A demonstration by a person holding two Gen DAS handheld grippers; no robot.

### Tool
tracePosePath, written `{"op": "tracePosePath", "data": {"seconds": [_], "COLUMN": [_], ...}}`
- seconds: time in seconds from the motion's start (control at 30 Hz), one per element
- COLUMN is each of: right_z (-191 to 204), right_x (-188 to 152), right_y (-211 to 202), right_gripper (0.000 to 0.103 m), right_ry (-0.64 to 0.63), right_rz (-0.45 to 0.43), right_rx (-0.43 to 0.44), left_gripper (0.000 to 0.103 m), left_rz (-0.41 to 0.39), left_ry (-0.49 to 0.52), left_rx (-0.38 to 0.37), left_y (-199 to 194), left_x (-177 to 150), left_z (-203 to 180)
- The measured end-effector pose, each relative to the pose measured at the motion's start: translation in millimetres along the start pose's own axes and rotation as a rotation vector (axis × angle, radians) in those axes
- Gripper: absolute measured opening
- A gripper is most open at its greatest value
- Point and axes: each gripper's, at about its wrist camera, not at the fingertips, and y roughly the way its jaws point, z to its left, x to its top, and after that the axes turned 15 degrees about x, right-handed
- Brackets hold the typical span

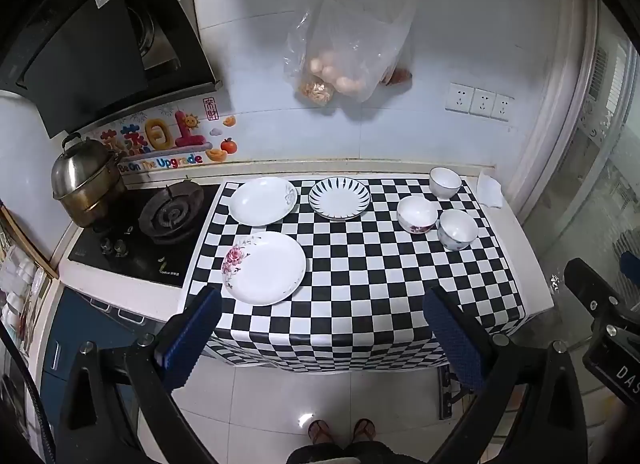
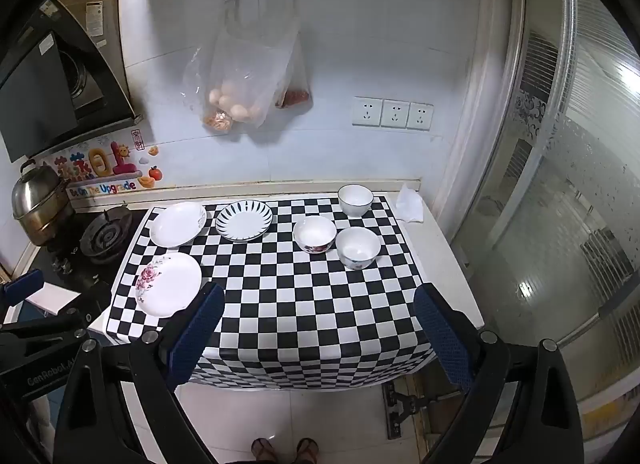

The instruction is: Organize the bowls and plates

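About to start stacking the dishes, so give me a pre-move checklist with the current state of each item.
1. Left gripper open and holding nothing: ok.
2. Right gripper open and holding nothing: ok.
3. Three plates lie apart, none stacked: rose plate, striped plate, plain plate: ok.
4. Three bowls upright, unstacked: back bowl, flowered bowl, right bowl: ok.
5. Chips or cracks on rims: cannot tell.
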Motion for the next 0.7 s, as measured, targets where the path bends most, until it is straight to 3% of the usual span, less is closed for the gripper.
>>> {"op": "tracePosePath", "data": {"seconds": [0.7], "right_z": [-6.6], "right_x": [-5.1], "right_y": [-5.8], "right_gripper": [0.098], "right_ry": [0.014], "right_rz": [0.009], "right_rx": [-0.001], "left_gripper": [0.103], "left_rz": [-0.006], "left_ry": [-0.003], "left_rx": [-0.001], "left_y": [-6.7], "left_x": [-1.5], "left_z": [-0.6]}}
